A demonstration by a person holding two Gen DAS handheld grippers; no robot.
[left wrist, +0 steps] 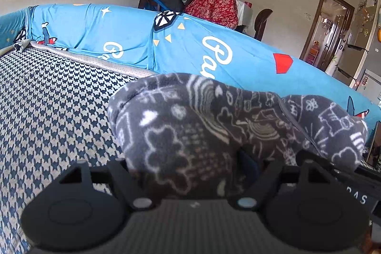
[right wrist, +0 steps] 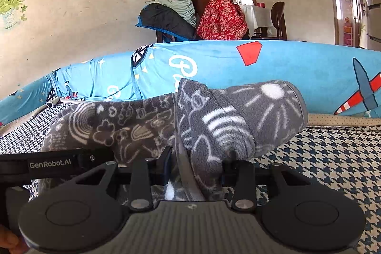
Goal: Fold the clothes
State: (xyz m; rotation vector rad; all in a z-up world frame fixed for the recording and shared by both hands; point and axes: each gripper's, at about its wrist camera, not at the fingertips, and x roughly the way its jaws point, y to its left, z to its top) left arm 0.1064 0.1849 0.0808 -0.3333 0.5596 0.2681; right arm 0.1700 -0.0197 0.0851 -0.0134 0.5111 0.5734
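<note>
Both tools gripped one grey doodle-print fleece garment (left wrist: 190,125): the left tool (left wrist: 190,166) clamped a thick bunch, the right tool (right wrist: 195,166) its hemmed edge, lifting it off the houndstooth bed cover (left wrist: 52,97) to fold; beyond lay a blue cartoon-print bolster (right wrist: 297,68).

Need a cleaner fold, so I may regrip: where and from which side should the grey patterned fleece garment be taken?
Grip the grey fleece garment on its thin banded hem edge, coming level from the near side over the houndstooth cover. The middle is bunched thick; the left gripper and right gripper already hold bulky folds.
</note>
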